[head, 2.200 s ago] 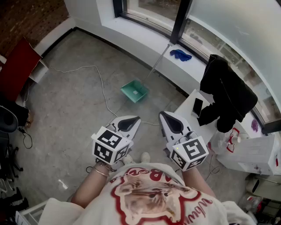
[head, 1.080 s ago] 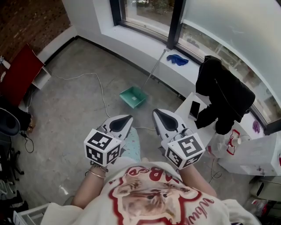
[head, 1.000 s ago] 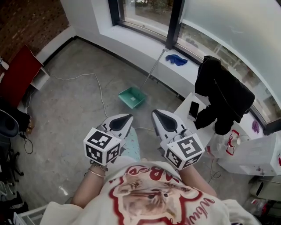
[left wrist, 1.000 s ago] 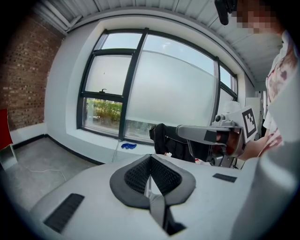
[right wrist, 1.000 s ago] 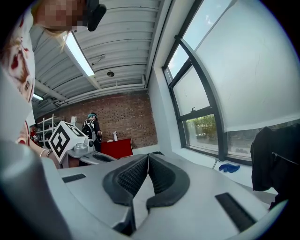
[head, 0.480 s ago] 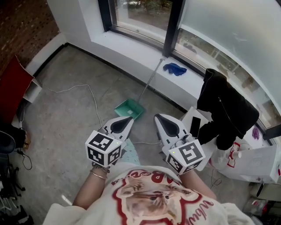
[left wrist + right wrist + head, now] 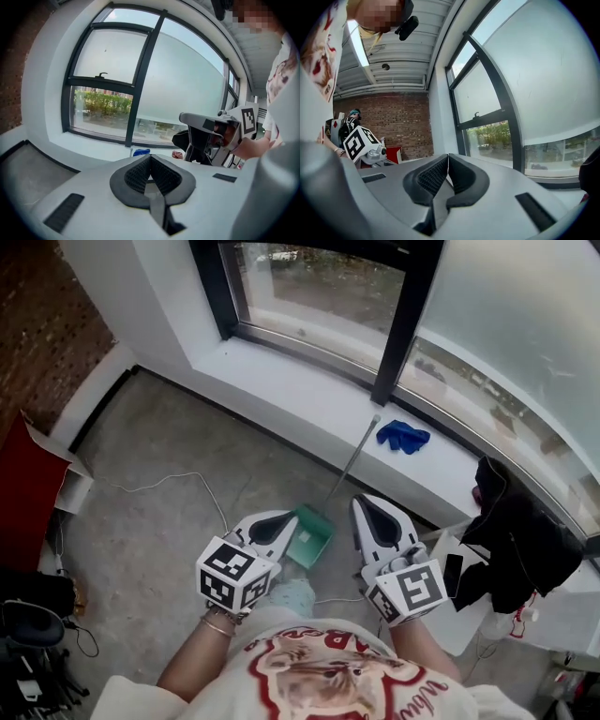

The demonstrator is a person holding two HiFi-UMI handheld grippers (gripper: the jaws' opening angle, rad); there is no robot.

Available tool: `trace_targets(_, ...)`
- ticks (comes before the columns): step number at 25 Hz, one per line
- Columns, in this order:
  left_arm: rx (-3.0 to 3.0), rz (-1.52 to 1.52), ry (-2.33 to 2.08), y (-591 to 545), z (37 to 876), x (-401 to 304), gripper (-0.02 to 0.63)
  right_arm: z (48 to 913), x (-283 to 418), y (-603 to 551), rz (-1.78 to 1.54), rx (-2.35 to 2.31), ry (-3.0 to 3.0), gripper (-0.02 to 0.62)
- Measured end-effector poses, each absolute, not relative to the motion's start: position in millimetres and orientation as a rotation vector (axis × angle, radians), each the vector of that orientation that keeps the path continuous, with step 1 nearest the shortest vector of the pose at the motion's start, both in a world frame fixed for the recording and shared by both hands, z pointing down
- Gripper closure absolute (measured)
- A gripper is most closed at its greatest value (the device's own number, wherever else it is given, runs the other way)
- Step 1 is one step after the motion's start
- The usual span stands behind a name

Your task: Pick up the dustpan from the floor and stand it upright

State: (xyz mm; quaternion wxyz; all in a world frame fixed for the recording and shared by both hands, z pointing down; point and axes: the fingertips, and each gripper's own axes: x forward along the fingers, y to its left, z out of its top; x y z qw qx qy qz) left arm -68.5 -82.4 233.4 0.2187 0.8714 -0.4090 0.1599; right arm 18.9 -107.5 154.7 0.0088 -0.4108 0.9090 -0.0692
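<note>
Left gripper [image 7: 149, 157], right gripper [image 7: 448, 157]: jaws pressed together, empty; their own views face window glass | head view alone: teal plastic dustpan [image 7: 310, 536] at floor [image 7: 169, 521] edge, handle leaning on white windowsill [image 7: 309, 390].

Bare floor [image 7: 159, 456] is seen from 9 to 11 o'clock of the dustpan [image 7: 314, 538], crossed only by a thin white cable [image 7: 192, 477]. At 12 o'clock the way is closed by the window ledge [image 7: 309, 399], against which the long handle [image 7: 353, 460] is leaned. At 3 o'clock a white table [image 7: 466, 615] with a black jacket [image 7: 520, 549] is found near.
</note>
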Motion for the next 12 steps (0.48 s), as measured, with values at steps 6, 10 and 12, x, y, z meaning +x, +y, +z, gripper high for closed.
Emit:
trace_targets(6,2.464,0.437,-0.978,-164,235,-75,0.603,153,6,-181,-0.231,-1.442,2.782,0.571)
trace_targets(10,2.485,0.451,-0.912,-193,250,-69,0.603,163,12,-203,-0.243,-1.517,2.750,0.571)
trace_targets(12,2.471,0.445,-0.905,-201,261,-67,0.601,173,16,-209,-0.263,-1.537,2.755,0.571)
